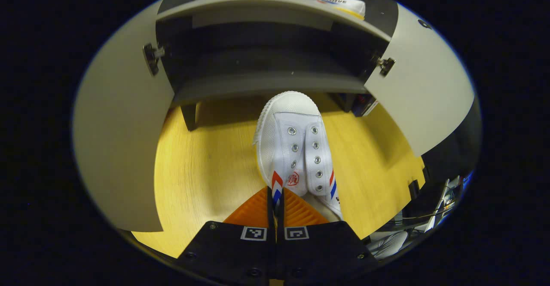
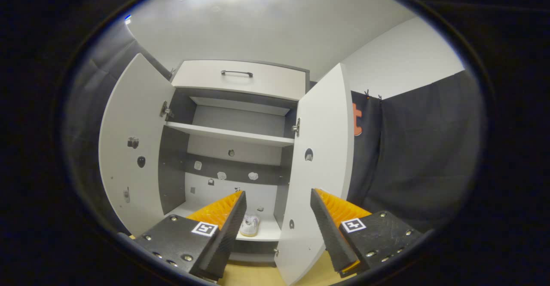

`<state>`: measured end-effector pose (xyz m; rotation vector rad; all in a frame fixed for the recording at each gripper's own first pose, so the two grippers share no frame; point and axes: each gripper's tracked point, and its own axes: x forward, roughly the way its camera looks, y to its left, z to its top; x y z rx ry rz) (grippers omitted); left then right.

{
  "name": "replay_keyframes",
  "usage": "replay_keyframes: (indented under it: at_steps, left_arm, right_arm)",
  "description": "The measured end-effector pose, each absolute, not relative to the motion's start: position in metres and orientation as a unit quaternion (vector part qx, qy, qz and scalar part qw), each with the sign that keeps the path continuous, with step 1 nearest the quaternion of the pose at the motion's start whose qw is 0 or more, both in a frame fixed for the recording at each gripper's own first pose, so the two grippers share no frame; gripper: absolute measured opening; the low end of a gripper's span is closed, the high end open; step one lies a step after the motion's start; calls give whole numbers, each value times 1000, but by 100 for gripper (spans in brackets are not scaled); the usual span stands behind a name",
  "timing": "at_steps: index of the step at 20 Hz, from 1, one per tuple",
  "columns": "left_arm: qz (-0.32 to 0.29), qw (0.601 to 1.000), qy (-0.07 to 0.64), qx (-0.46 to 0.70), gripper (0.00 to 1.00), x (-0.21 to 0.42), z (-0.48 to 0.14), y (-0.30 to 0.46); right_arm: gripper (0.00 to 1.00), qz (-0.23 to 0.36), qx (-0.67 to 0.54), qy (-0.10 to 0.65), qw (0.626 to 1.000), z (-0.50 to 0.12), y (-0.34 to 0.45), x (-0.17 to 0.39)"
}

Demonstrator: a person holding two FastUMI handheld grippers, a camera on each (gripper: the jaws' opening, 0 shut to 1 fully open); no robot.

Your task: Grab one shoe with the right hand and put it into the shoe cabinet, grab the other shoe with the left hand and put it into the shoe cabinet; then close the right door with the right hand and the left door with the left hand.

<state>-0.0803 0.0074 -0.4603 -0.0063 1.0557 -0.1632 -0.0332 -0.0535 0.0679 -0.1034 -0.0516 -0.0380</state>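
Note:
In the left gripper view a white lace-less shoe (image 1: 296, 144) points its toe at the open shoe cabinet (image 1: 266, 84), over the yellow floor. My left gripper (image 1: 275, 193) is shut on the shoe's rear collar, by the red and blue stripes. A second white shoe (image 1: 346, 5) lies inside on the cabinet's bottom shelf. In the right gripper view that second shoe (image 2: 250, 226) sits on the bottom shelf of the cabinet (image 2: 232, 135). My right gripper (image 2: 277, 230) stands open and holds nothing, back from the cabinet, facing the edge of the right door (image 2: 320, 157).
Both doors stand wide open: the left door (image 1: 116, 148) and right door (image 1: 425, 92) flank the shoe, and the left door (image 2: 133, 148) shows again in the right gripper view. A drawer with a handle (image 2: 237, 73) tops the cabinet. Cables and clutter (image 1: 434, 208) lie at right.

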Motion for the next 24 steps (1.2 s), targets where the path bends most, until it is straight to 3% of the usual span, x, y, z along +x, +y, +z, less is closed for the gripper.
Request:
replay_keyframes:
  at_steps: [3,7,8,9,12,13,14,24]
  left_arm:
    - [-97,886,453,-13,1,-64,-416,14]
    - [-110,910,396,-45,1,-64,-417,16]
    - [-111,916,383,-49,1,-63,-422,14]
    - [-111,922,368,-51,1,-61,-420,14]
    - [-114,934,334,-59,1,-58,-423,12]
    - [-113,936,328,-62,1,-59,-422,13]
    - [-113,938,321,-63,1,-58,-421,12]
    - [-68,960,263,-74,1,-57,-417,14]
  right_arm:
    - [89,-16,-51,-37,998,72,-50,-32]
    - [89,-14,-56,-45,997,76,-49,-32]
    - [82,-15,-55,-47,997,77,-50,-32]
    - [89,-15,-53,-47,997,79,-51,-34]
    - [89,-21,-42,-49,998,79,-55,-35]
    - [82,-22,-39,-49,998,78,-56,-36]
    - [89,-23,-39,-51,998,78,-57,-36]
    - [89,-52,-35,-55,997,87,-88,-29]
